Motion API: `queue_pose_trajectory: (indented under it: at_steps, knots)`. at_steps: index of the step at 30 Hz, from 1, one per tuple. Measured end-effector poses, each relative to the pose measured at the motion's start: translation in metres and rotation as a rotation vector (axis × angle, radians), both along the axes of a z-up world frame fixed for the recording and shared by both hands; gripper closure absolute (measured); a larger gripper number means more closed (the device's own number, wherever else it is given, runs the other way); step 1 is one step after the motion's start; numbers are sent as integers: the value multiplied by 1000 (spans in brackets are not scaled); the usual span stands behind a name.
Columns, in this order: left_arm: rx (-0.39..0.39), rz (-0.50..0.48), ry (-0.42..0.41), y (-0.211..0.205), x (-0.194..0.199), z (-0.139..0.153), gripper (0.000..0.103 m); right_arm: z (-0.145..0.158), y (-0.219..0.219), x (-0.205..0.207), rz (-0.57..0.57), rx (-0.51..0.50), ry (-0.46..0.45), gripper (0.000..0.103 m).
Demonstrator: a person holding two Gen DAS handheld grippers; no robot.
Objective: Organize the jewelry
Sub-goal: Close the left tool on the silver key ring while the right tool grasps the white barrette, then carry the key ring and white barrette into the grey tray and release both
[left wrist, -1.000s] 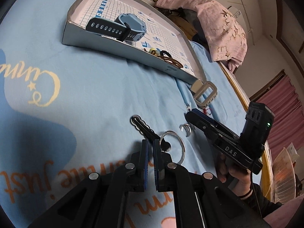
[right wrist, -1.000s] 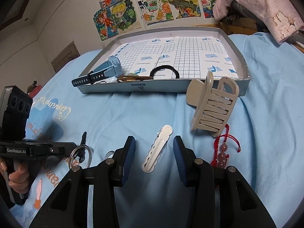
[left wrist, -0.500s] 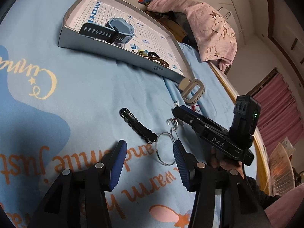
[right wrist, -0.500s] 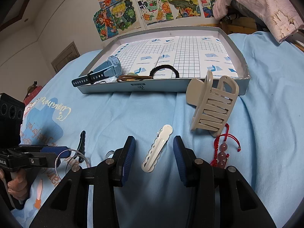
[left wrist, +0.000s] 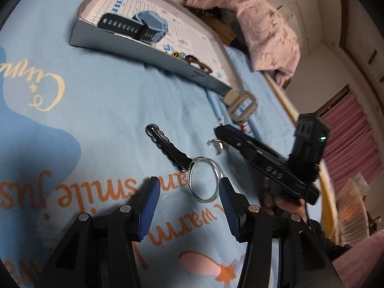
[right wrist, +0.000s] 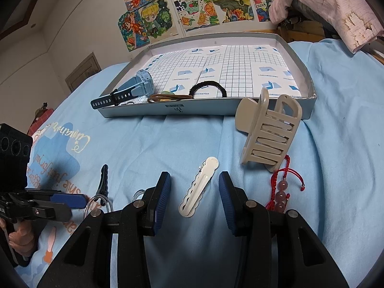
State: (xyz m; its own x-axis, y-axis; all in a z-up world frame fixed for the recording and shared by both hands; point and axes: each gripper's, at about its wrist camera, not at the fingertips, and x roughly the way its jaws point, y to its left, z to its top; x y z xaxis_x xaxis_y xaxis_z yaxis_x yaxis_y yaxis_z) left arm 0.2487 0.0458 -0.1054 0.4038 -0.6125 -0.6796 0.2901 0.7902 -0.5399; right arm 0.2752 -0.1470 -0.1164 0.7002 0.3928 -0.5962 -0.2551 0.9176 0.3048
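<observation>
Between left gripper (left wrist: 187, 193) fingers, metal ring (left wrist: 204, 179), untouched on bedsheet (left wrist: 100, 110)

A light blue bedsheet (right wrist: 192, 139) covers the bed, printed with a darker blue patch, gold script and orange lettering; a pink floral cloth (left wrist: 268, 31) lies heaped at the far end, beside the wooden bed frame (left wrist: 283, 93); colourful cartoon drawings (right wrist: 192, 7) hang in a row on the pale wall; a brown door (right wrist: 82, 72) stands at left; pink curtains (left wrist: 352, 129) hang at right.
</observation>
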Motion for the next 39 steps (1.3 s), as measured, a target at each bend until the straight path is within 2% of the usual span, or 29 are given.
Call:
queue_pose_trajectory:
  at_steps: [2,7,9,12,14,16,20,22,29,33,37,39]
  knots:
    - [39,5,3,-5,2,-1,61,0,2,0,2,-8,0,65]
    - [109,15,12,-13,5,-4,88,0,9,0,8,-39,5,65]
    - [127,11,15,-15,5,-6,95,0,10,1,9,-46,9,66]
    - [152,10,5,-20,4,-7,98,0,9,5,10,-40,24,69]
    - [154,11,-3,-21,3,-5,98,-2,7,10,6,-19,45,74]
    - [153,14,-14,-21,0,-3,99,-3,3,14,-8,-1,62,82]
    - [155,16,-46,-22,-5,4,99,-4,2,14,-22,5,70,87]
    - [154,27,-71,-21,-8,11,99,-3,4,14,-15,-1,61,92]
    - [134,117,-157,-5,-4,45,99,16,8,2,4,-1,-31,93]
    - [131,190,-220,-3,23,74,99,36,3,2,-1,30,-99,93]
    - [165,264,-287,-11,59,97,99,59,6,22,-11,-4,-149,93]
    - [196,275,-290,-18,80,98,99,68,8,34,-23,-35,-170,93]
